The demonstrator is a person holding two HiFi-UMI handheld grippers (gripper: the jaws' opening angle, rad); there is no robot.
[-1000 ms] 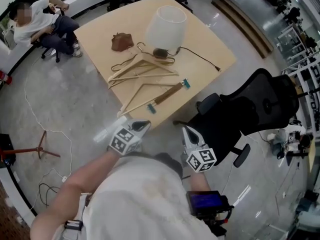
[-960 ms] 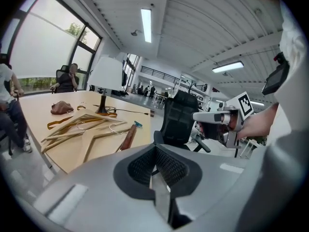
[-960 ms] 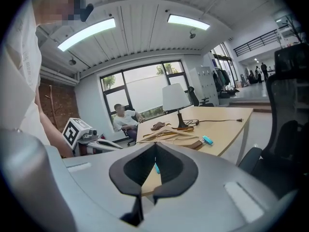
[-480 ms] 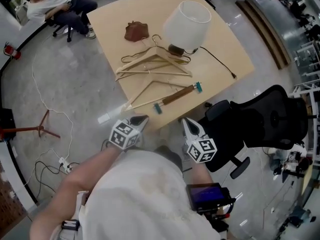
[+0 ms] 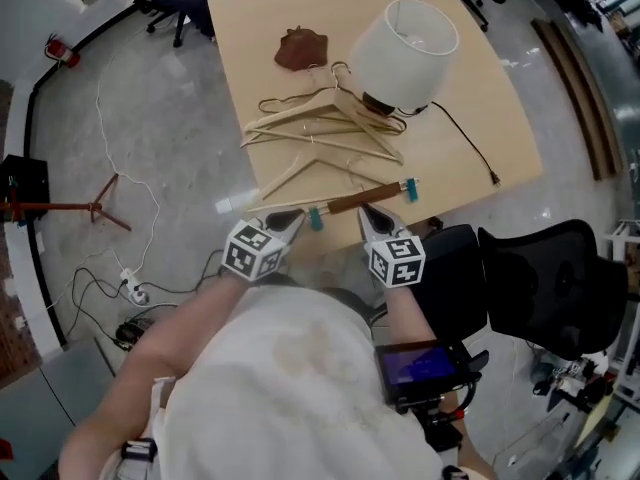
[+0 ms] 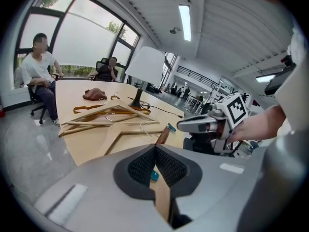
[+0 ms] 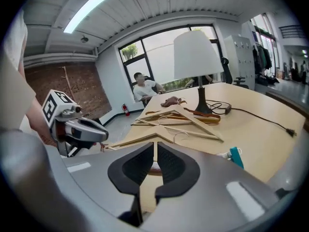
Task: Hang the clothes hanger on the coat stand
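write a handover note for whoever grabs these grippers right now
Left gripper: jaws shut, empty, at the near edge of the table.
Right gripper: jaws opening, nothing between them, just short of the clip hanger.
Things: the clip hanger lies nearest on the table. More wooden hangers are piled behind it by the lamp. What looks like the coat stand is on the floor off to the left.
Done: nothing yet, no hanger is picked up.
Left to do: grip a hanger, carry it to the stand, hook it on.
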